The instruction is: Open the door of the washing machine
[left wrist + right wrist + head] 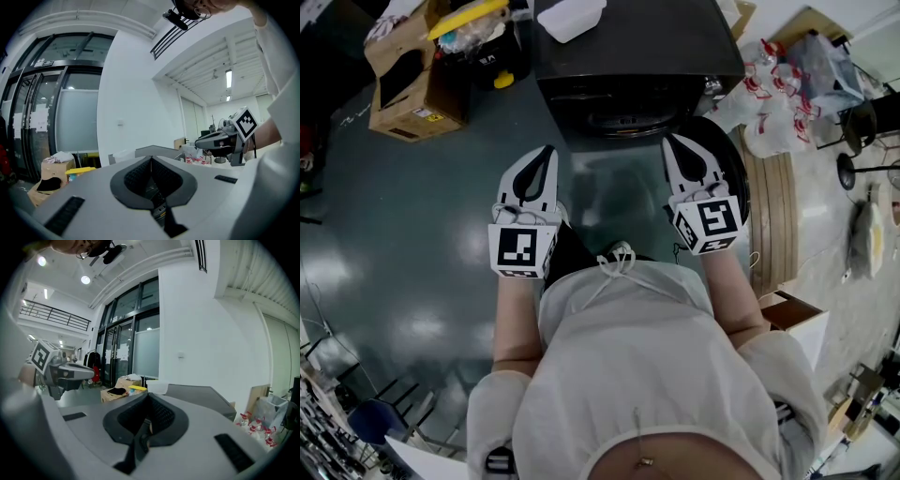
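washing machine (pixel 666 42): black | floor (pixel 412 216): dark grey-green | cardboard box (pixel 398 117): brown

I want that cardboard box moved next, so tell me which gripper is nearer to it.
Left. The left gripper is down and right of the cardboard box in the head view; the right gripper is farther right still, before the washing machine.

Cluttered lab hall: cardboard boxes (pixel 405 84), tall glass doors (pixel 123 350).

The head view's top edge cuts off the washing machine (pixel 637 56); the right gripper (pixel 670 142) covers part of its door (pixel 736 173).
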A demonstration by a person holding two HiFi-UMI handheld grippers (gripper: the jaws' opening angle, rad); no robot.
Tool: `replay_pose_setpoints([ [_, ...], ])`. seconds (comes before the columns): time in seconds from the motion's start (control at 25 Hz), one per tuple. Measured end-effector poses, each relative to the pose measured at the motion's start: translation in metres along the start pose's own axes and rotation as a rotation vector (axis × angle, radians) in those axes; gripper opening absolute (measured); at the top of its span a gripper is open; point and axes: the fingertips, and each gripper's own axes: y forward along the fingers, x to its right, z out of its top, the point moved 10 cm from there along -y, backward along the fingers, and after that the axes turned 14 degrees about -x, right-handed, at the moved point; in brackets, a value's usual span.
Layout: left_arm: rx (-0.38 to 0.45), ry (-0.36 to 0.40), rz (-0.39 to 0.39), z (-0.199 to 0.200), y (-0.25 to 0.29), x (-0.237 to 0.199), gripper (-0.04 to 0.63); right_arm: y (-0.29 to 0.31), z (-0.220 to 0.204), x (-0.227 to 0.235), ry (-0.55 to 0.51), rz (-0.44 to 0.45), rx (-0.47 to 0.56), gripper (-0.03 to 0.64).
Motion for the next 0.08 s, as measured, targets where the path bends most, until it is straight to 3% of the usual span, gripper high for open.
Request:
replay_pose_setpoints([
  [0.08,0.005,0.002,0.001,0.002,-0.0012,0.0016,0.021,-0.0021,0.0002,-0.0001,-0.006,0.003,0.0,0.003],
])
